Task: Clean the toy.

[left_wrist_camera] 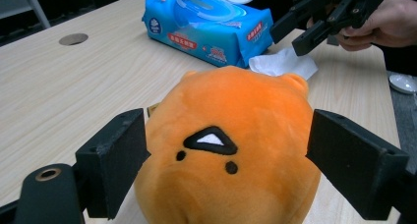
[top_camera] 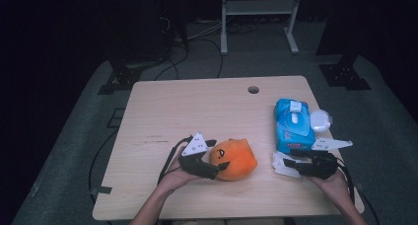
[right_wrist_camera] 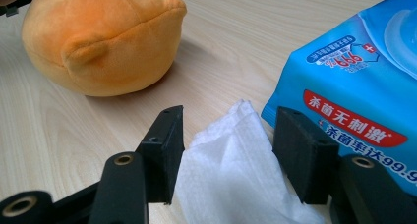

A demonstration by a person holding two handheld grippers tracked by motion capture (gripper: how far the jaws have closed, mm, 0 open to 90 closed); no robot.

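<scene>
An orange plush toy (top_camera: 237, 158) with a small face lies on the wooden table (top_camera: 197, 111) near the front. My left gripper (top_camera: 218, 154) reaches around it from the left. In the left gripper view the black jaws of that gripper (left_wrist_camera: 231, 135) flank the toy (left_wrist_camera: 231, 101) without squeezing it, so it is open. A white wipe (top_camera: 283, 166) lies crumpled beside a blue pack of wet wipes (top_camera: 293, 124). My right gripper (right_wrist_camera: 226, 145) stands open with the wipe (right_wrist_camera: 226, 175) between its jaws, a gap showing on the pack side.
A small round white lid (top_camera: 320, 120) sits to the right of the blue pack (right_wrist_camera: 354, 81). A cable hole (top_camera: 253, 90) is at the table's far edge. The right hand and its gripper (left_wrist_camera: 305, 30) show beyond the toy in the left gripper view.
</scene>
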